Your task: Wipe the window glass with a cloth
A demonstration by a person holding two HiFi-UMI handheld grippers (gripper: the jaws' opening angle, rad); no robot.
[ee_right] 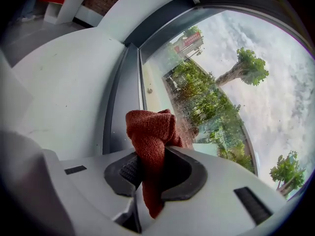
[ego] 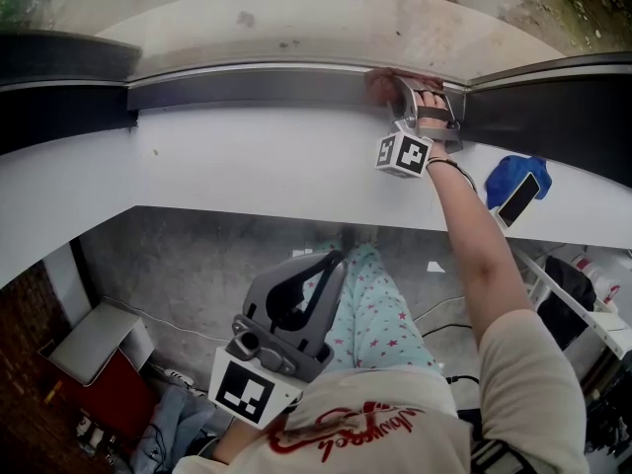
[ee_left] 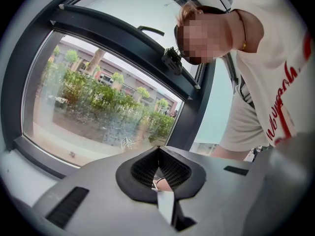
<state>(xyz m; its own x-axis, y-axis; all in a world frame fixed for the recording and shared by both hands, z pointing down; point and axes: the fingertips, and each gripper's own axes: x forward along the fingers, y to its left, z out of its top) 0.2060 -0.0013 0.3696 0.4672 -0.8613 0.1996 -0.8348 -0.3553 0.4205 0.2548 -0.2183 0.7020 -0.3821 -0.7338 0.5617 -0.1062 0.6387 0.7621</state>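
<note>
Right gripper [ee_right: 155,167]: clamped firmly on a rust-red cloth [ee_right: 150,132]. Pinches it between both pads, with a bunched fold standing past the tips toward 12 o'clock and a narrow tail hanging toward 6 o'clock through the gap.

Seen from the head, reaches up at 1 o'clock on an outstretched arm [ego: 474,265], with its marker cube [ego: 403,154] just below the hand. Brings the cloth to the lower edge of the window glass [ee_right: 211,97], right beside the dark frame rail [ee_right: 120,107] that runs up toward 11 o'clock. Cannot tell whether cloth and pane touch. Puts the pane at 2 o'clock from the cloth and the white sill [ego: 247,156] at 9 o'clock.

Left gripper [ee_left: 158,156]: tips closed together with nothing between them, only a meshed hollow behind. Sits low at 7 o'clock in the head view, well apart from the glass and the cloth.

Blue bundle [ego: 509,178] on the sill at 3 o'clock, near the raised forearm.
</note>
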